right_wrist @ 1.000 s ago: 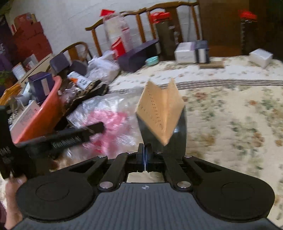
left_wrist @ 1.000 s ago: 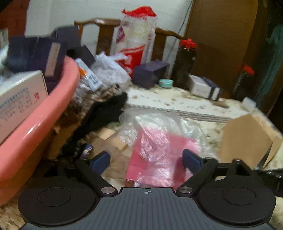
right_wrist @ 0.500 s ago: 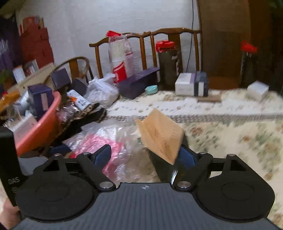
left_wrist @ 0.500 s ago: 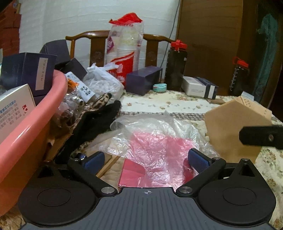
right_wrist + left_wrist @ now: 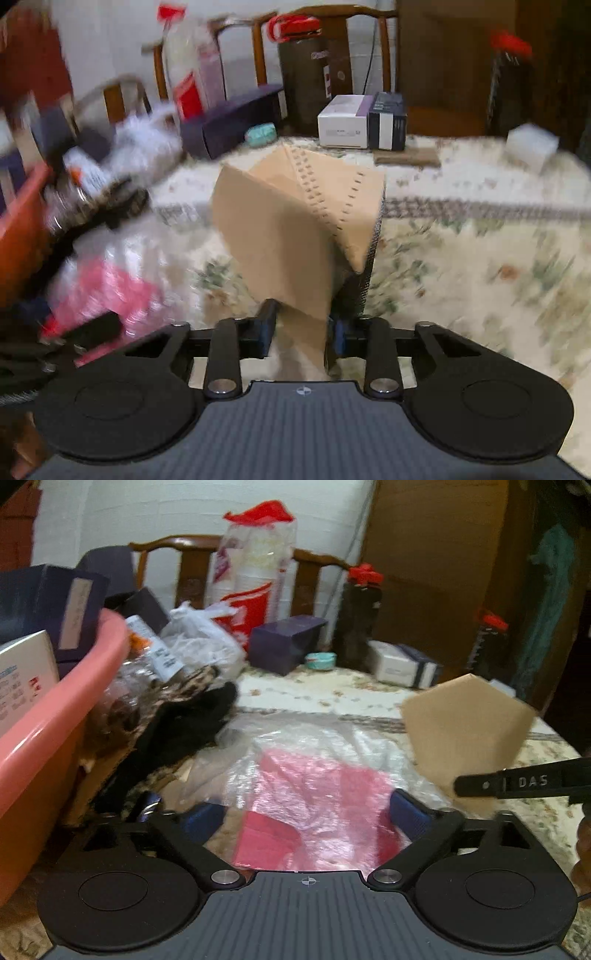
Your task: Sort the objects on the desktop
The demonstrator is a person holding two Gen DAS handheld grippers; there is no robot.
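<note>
Item, folded brown cardboard piece (image 5: pixel 295 229): stood upright between my right gripper's (image 5: pixel 301 334) closing jaws, flaps fanning toward twelve o'clock, at two o'clock from my left gripper (image 5: pixel 306 814), itself closing, nothing gripped, over the clear bag with pink contents (image 5: pixel 314 775).

Beyond the hand-held gripper there stood two dark bottles with red caps (image 5: pixel 314 74) (image 5: pixel 511 85), one pink basin (image 5: pixel 55 709), one folded brown paper (image 5: pixel 295 229), and one teal tin (image 5: pixel 261 133).
</note>
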